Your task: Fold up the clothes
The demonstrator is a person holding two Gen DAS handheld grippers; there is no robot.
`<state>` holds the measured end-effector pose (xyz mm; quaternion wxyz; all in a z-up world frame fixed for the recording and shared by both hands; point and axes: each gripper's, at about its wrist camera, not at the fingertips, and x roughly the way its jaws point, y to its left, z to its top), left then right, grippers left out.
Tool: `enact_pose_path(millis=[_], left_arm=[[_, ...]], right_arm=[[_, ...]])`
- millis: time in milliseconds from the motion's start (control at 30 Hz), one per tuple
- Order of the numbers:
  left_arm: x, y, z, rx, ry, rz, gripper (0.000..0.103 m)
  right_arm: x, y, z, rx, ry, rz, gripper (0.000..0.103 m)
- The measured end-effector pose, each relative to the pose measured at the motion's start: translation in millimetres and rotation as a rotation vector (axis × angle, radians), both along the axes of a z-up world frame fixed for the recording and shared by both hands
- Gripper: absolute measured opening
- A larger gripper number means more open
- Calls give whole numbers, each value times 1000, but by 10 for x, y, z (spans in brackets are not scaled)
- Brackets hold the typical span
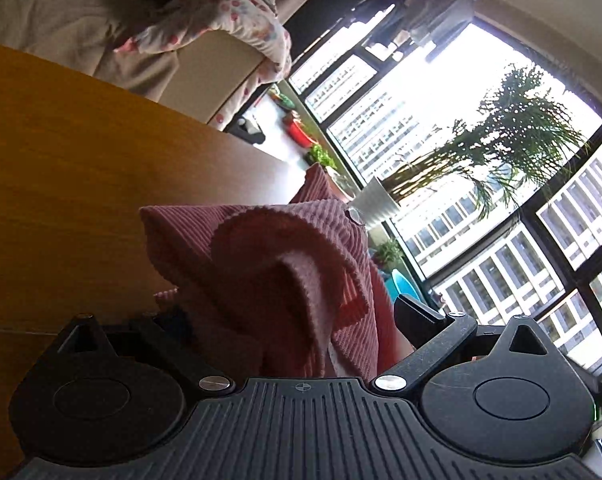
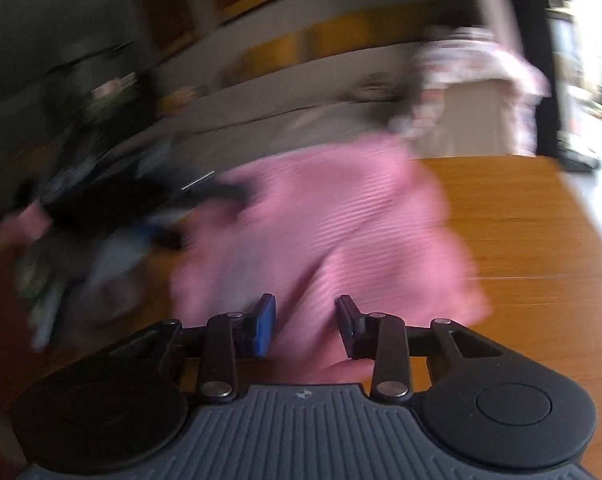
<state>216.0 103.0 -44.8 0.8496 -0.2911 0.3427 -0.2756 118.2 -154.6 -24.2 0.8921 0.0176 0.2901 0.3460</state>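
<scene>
A pink ribbed garment (image 1: 261,248) lies bunched on the wooden table (image 1: 61,160), with a metal snap (image 1: 355,216) on its top fold. My left gripper (image 1: 293,316) is open wide and the cloth is heaped up between its fingers. The cloth hides the left finger; the right finger (image 1: 417,312) shows bare. The right wrist view is blurred by motion. There the pink garment (image 2: 321,220) spreads over the table (image 2: 521,220). My right gripper (image 2: 305,320) hovers open over the garment's near edge with nothing between its fingers. A dark blur at the left may be the left gripper (image 2: 101,208).
A sofa behind the table carries a spotted white cloth (image 1: 229,12) (image 2: 473,64). A large window with a potted palm (image 1: 501,140) stands past the table's far end. Blurred dark and light items (image 2: 113,252) lie left of the garment. Bare wood shows at the right.
</scene>
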Motion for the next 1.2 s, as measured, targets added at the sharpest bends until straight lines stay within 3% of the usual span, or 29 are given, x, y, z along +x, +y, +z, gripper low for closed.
enact_pose_path(millis=[100, 200, 233, 267, 300, 400, 500, 567, 600, 700, 800, 900, 967, 1067, 1133, 1200], left_arm=[[-84, 136, 56, 42, -5, 44, 100], [-192, 308, 191, 97, -45, 98, 100], [-223, 336, 259, 119, -72, 96, 100], [-252, 350, 335, 143, -105, 83, 101], [-280, 364, 412, 167, -139, 71, 101], [-296, 211, 639, 237, -238, -75, 103], [-163, -59, 753, 291, -300, -220, 103], [80, -205, 713, 317, -280, -256, 103], [211, -257, 673, 326, -258, -257, 103], [580, -254, 455, 293, -146, -234, 103], [647, -195, 226, 240, -54, -220, 103], [501, -175, 57, 200, -10, -215, 103], [229, -337, 81, 147, -25, -284, 103], [-205, -718, 98, 45, -37, -501, 103], [-440, -934, 122, 71, -73, -605, 103], [-591, -1012, 183, 128, -123, -641, 103]], right_arm=[[-147, 369, -93, -50, -39, 107, 34], [-256, 450, -99, -32, -20, 190, 36], [-289, 460, -95, -21, -10, 217, 39], [-327, 439, -77, -15, -8, 228, 50], [-313, 387, -67, 1, 2, 213, 62], [-139, 218, -78, 82, 71, 133, 80], [34, 49, -90, 164, 139, 52, 84], [150, -64, -98, 217, 185, -2, 83], [208, -120, -102, 244, 208, -30, 76], [382, -290, -113, 325, 276, -111, 58], [575, -479, 21, 188, 133, -267, 58], [765, -761, 129, 142, 94, -397, 59], [798, -949, 189, 196, 94, -422, 66], [755, -1074, 269, 209, 49, -465, 74], [661, -1121, 308, 194, 8, -484, 79], [530, -1159, 332, 179, -23, -473, 80]])
